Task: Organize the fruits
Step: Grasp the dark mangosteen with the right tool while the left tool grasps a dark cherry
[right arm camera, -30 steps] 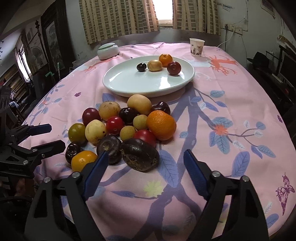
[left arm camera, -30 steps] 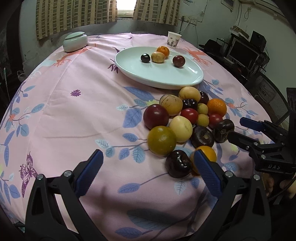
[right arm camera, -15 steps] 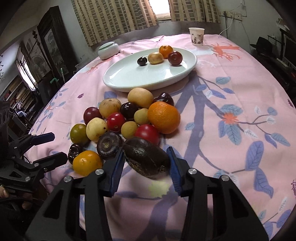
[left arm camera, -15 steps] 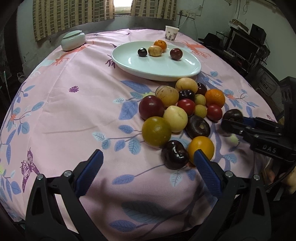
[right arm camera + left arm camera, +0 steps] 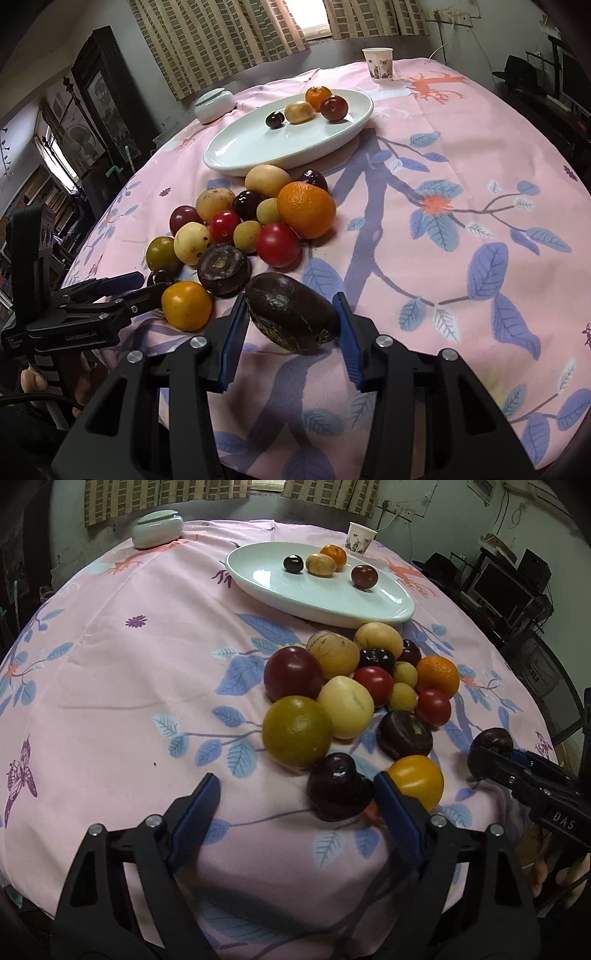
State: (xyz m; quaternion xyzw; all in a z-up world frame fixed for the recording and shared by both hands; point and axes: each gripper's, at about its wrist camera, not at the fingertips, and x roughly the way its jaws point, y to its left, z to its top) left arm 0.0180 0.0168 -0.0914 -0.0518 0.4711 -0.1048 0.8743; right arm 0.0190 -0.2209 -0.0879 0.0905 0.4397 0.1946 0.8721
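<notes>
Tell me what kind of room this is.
Probably a lived-in home room, perhaps a dining or living room. A round table with a floral pink cloth holds a plate of fruit, checked curtains hang at a window, and a monitor stands on a cluttered desk to one side.

I see a paper cup [image 5: 378, 63] and a lidded pale jar [image 5: 157, 528] on the pink floral tablecloth [image 5: 110, 657].

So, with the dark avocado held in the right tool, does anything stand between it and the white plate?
Yes. The right tool holds the dark avocado, and the pile of loose fruit lies between it and the white plate: the red tomato, the orange and others. A straight low path is blocked; over the pile, nothing visible is.
</notes>
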